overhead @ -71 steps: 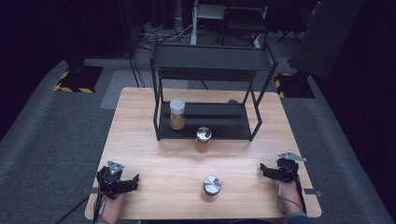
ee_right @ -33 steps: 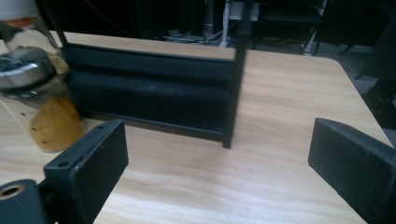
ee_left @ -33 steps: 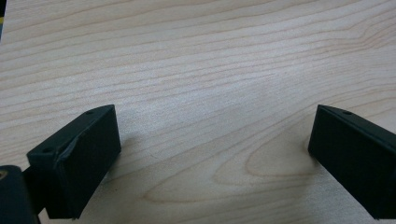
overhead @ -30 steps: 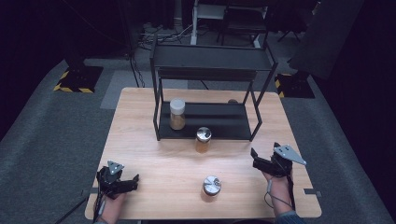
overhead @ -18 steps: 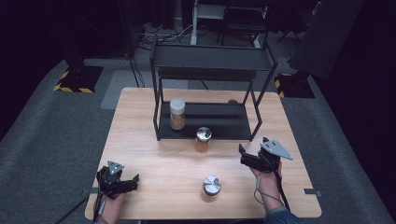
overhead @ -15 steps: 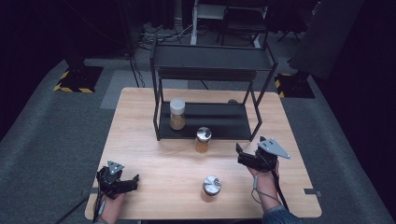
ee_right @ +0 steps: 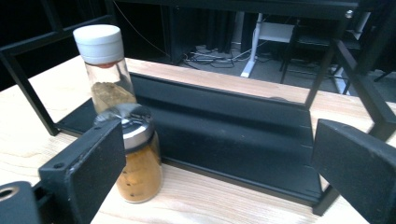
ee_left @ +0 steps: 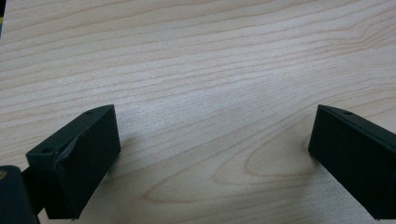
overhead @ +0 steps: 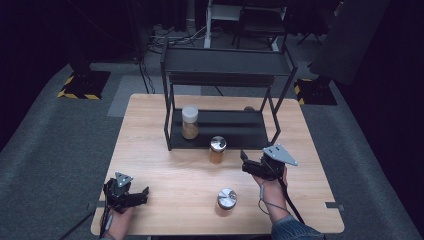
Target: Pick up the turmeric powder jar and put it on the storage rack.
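A silver-lidded spice jar (overhead: 217, 149) (ee_right: 138, 158) of orange powder stands on the wooden table just in front of the black shelf rack (overhead: 220, 129). On the rack's lower shelf (ee_right: 243, 135) a white-capped jar (overhead: 190, 121) (ee_right: 104, 70) stands at the left. A second silver-lidded jar (overhead: 226, 200) stands near the table's front edge. My right gripper (overhead: 245, 163) (ee_right: 210, 186) is open, a little right of the orange jar and pointing at it and the rack. Open too, my left gripper (overhead: 141, 195) (ee_left: 210, 163) rests low over bare wood at the front left.
The rack's upper shelf (overhead: 227, 62) overhangs the lower one, with thin black posts (ee_right: 327, 60) at its corners. Bare tabletop (overhead: 170, 170) lies between the two grippers. Dark floor, cables and stands surround the table.
My right gripper has moved from the table's right edge leftward and forward, toward the orange jar and the rack. The left gripper and the jars have stayed put.
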Available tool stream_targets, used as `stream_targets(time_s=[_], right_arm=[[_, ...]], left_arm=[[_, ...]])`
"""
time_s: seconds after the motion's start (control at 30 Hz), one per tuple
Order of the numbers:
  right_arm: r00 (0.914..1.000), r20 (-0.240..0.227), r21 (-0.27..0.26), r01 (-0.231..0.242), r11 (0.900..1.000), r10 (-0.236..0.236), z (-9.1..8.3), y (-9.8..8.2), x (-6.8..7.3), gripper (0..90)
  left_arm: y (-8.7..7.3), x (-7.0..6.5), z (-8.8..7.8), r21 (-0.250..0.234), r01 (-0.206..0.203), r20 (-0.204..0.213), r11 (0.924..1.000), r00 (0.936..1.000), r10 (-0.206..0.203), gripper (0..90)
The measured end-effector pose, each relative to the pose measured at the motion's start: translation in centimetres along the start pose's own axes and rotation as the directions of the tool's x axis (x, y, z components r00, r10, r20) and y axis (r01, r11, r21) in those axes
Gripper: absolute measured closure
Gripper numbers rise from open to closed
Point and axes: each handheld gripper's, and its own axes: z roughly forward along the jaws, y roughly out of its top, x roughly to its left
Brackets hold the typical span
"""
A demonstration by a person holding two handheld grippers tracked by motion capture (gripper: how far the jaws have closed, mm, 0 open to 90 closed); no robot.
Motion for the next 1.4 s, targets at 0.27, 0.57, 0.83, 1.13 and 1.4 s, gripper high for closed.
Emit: stream_targets(time_s=[0.27, 0.57, 0.83, 1.13, 1.4], right_arm=[[0.9997, -0.023, -0.008, 0.005, 1.0, -0.005, 0.6, 0.8, 1.1, 2.7], [0.9982, -0.06, -0.005, 0.006, 1.0, -0.006, 1.7, 1.3, 2.5, 2.7], [0.9973, -0.069, -0.004, 0.023, 1.0, -0.023, 3.1, 1.5, 4.0, 3.0], [0.997, -0.074, -0.005, 0.023, 1.0, -0.023, 4.5, 1.4, 4.7, 3.1], [0.9958, -0.088, 0.01, 0.029, 1.0, -0.028, 5.7, 1.1, 4.5, 4.1]], left_arm=[[0.0, 0.0, 0.0, 0.0, -0.001, 0.001, 1.0, 1.0, 0.001, 1.9], [0.0, 0.0, 0.0, 0.0, -0.001, 0.001, 1.0, 1.0, 0.001, 1.8], [0.0, 0.0, 0.0, 0.0, -0.001, 0.001, 1.0, 1.0, 0.001, 1.8], [0.0, 0.0, 0.0, 0.0, -0.001, 0.002, 1.0, 1.0, 0.001, 1.8], [0.0, 0.0, 0.0, 0.0, -0.001, 0.001, 1.0, 1.0, 0.001, 1.8]])
